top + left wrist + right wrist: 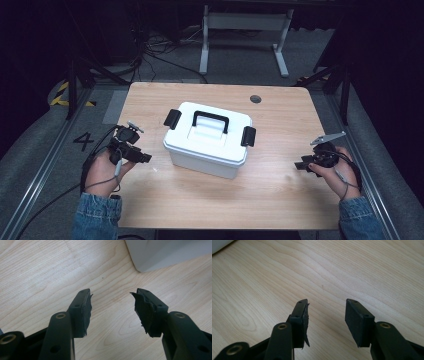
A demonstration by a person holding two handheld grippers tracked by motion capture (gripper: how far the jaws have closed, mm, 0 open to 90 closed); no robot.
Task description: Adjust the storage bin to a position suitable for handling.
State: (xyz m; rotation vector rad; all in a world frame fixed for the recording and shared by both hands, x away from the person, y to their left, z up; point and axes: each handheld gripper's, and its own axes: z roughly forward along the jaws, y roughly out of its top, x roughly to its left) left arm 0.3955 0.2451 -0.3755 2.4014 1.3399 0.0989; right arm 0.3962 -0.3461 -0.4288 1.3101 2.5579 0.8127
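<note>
Left gripper point(111, 296) gapes wide over pale woodgrain, frayed black pads point(86, 312) holding nothing. Right gripper point(326, 305) is spread too, flat rubber faces bare. Between them, mid-table point(280, 200), sits the box point(207, 140): smooth white plastic, rounded corners, black handle point(211, 120), two black latches point(248, 136).

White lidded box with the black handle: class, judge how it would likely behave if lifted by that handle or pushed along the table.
The white box looks like rigid plastic, so probably stiff. Its broad flat base suggests it would slide on the wooden table rather than tip. Both black latches appear closed, so the lid likely stays on when lifted by the handle. Weight cannot be told.
</note>
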